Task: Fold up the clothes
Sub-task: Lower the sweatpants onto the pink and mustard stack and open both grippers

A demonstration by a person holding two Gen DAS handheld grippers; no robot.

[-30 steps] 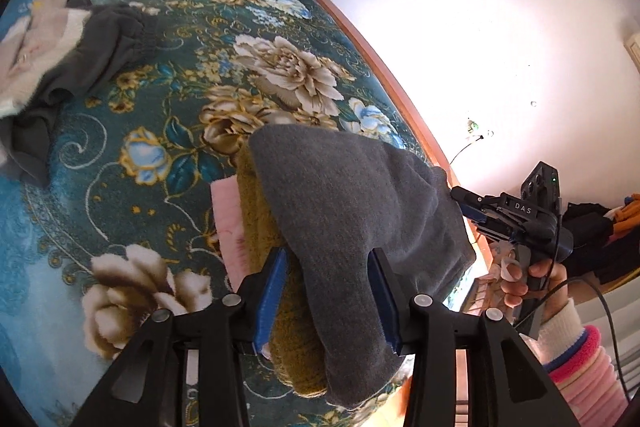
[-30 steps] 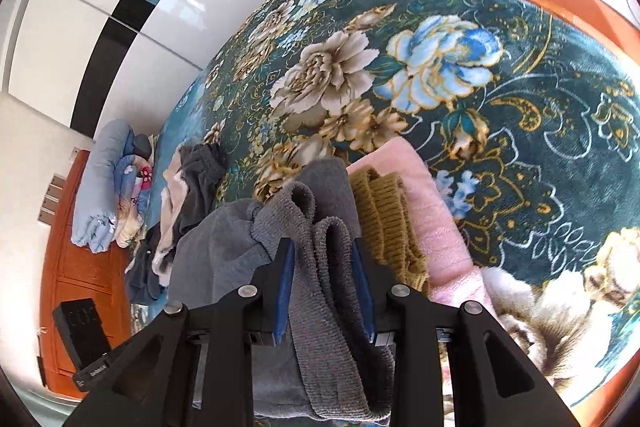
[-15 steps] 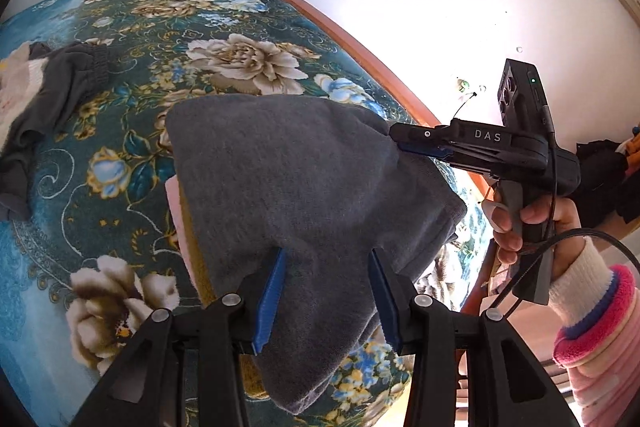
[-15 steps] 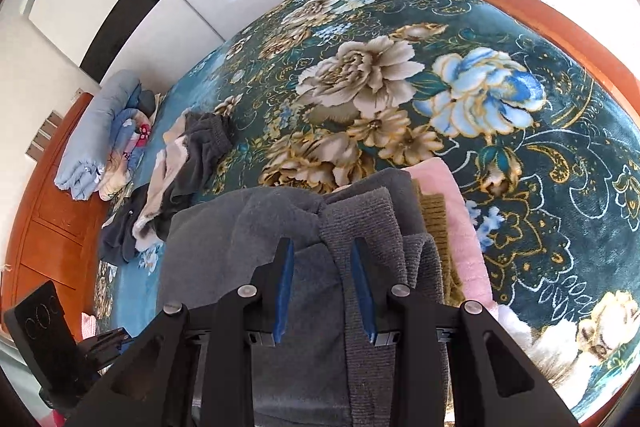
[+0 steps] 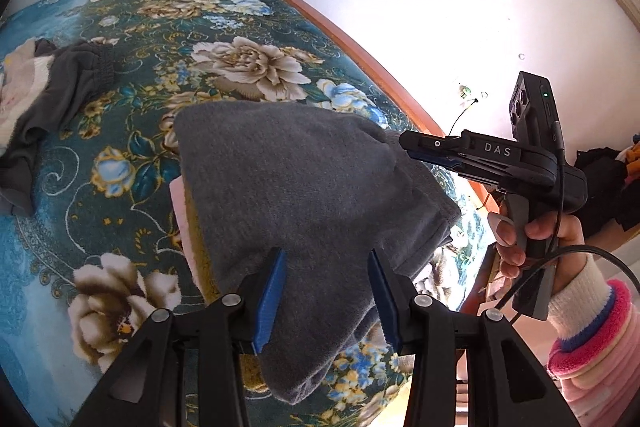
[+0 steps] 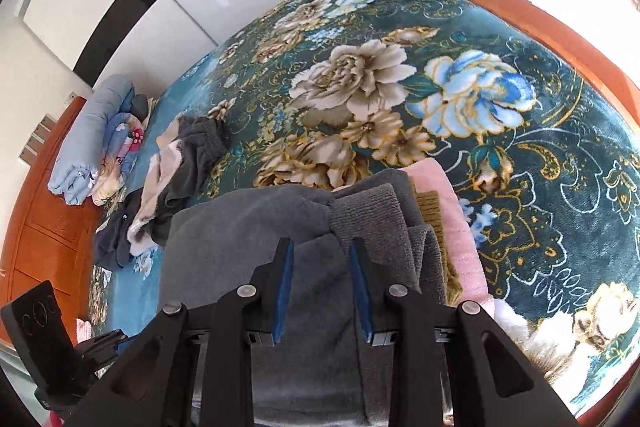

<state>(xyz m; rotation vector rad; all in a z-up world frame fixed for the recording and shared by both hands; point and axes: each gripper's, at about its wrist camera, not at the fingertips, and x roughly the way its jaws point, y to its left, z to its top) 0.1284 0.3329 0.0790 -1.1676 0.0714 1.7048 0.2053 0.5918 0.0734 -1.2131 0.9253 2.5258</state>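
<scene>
A folded grey garment hangs spread between my two grippers, over a mustard knit and a pink garment stacked on the floral bedspread. My left gripper is shut on the grey garment's near edge. My right gripper pinches its far right corner. In the right wrist view the right gripper is shut on the grey garment, with the mustard knit and the pink garment showing beside it. What lies under the grey cloth is hidden.
A loose heap of dark grey and cream clothes lies farther up the bed. Rolled blue bedding rests at the headboard. The orange wooden bed frame borders the bedspread. A hand in a pink sleeve holds the right gripper.
The grey garment was bunched to one side of the stack; now it is drawn out wider and covers most of the mustard knit. Both grippers shifted sideways and rolled.
</scene>
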